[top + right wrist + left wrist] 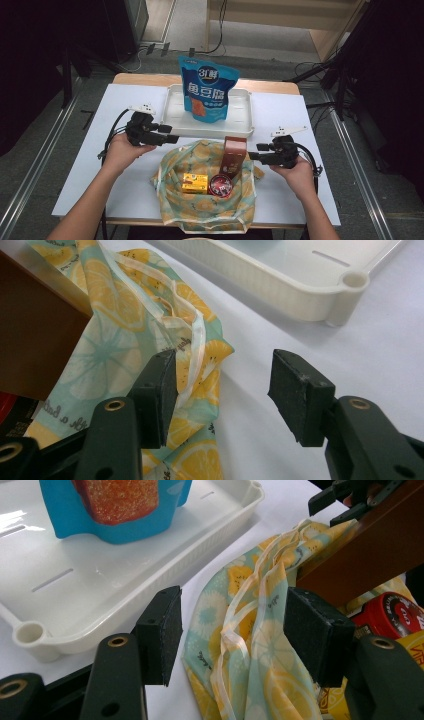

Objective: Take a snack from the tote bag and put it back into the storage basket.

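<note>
Job: things are going from the lemon-print bag (202, 192) into the white tray (172, 102). The blue snack pouch (206, 87) already stands in the tray.

Next thing: the brown box (235, 155) looks like the next one to take. It stands in the bag, just beside the right tongs (254, 156). A yellow box (195, 183) and a red tin (220, 185) lie in the bag too, between both tongs.

How to do it well: I think one tongs should hold the bag's edge open, so the other can grab the box by its flat sides. Squeeze firmly, lift straight up, and do not drag the cloth along.

Left tongs (227, 635): its jaws are wide open. The bag's pale strap (235, 630) lies between them, but the pads (167, 630) do not press on it. The tray is just to its left in the left gripper view.

Right tongs (222, 390): its jaws are open too, and hold nothing. One pad (162, 390) sits right at the bag's edge. I cannot tell if it touches the cloth. The other pad is over the bare table (380, 355).
</note>
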A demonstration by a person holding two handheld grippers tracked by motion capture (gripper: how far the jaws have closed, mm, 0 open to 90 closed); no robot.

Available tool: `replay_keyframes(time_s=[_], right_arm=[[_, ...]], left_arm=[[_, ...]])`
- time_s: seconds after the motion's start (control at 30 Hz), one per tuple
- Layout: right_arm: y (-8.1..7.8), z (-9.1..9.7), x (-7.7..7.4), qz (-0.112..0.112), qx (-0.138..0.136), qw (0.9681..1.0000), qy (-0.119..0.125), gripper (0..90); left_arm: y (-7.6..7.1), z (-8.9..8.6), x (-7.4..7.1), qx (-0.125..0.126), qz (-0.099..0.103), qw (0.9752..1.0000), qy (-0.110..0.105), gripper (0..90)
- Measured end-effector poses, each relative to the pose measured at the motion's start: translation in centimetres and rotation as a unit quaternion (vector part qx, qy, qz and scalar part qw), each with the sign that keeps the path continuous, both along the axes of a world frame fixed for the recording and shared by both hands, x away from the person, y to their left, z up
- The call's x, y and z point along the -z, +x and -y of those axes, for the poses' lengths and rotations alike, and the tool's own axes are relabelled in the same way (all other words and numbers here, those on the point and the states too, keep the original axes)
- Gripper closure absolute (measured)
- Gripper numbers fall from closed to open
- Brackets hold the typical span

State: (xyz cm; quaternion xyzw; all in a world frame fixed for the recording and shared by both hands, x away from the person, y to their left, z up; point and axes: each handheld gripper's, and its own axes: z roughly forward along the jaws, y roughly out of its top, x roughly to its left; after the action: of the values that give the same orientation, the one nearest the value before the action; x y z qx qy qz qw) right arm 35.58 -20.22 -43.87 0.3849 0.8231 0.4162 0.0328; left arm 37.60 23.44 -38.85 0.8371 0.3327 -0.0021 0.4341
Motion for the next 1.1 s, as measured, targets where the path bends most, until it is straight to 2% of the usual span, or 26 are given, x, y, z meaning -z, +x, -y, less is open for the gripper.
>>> replay_keyframes(time_s=[0.27,0.37,0.73,0.93,1.1], right_arm=[[-0.3,0.3,-0.4,0.004,-0.004,1.0,0.002,46.2],[-0.5,0.4,-0.9,0.003,-0.004,1.0,-0.007,46.9],[-1.7,1.1,-2.8,0.025,-0.01,0.9996,-0.01,46.9],[-2.4,1.1,-3.9,0.027,-0.023,0.9993,-0.01,47.5],[-3.0,0.4,-5.0,0.035,-0.054,0.9978,-0.015,47.8]], left_arm=[[-1.3,-0.2,0.5,0.003,-0.003,1.0,0.002,40.1],[-1.8,-0.4,0.7,0.003,-0.005,0.9999,0.009,40.0],[-2.5,-0.7,0.9,0.003,-0.004,1.0,-0.002,40.0],[-2.6,-0.7,0.8,0.006,-0.002,1.0,-0.004,39.9],[-2.6,-0.9,0.7,0.002,0.001,1.0,-0.006,39.9]])
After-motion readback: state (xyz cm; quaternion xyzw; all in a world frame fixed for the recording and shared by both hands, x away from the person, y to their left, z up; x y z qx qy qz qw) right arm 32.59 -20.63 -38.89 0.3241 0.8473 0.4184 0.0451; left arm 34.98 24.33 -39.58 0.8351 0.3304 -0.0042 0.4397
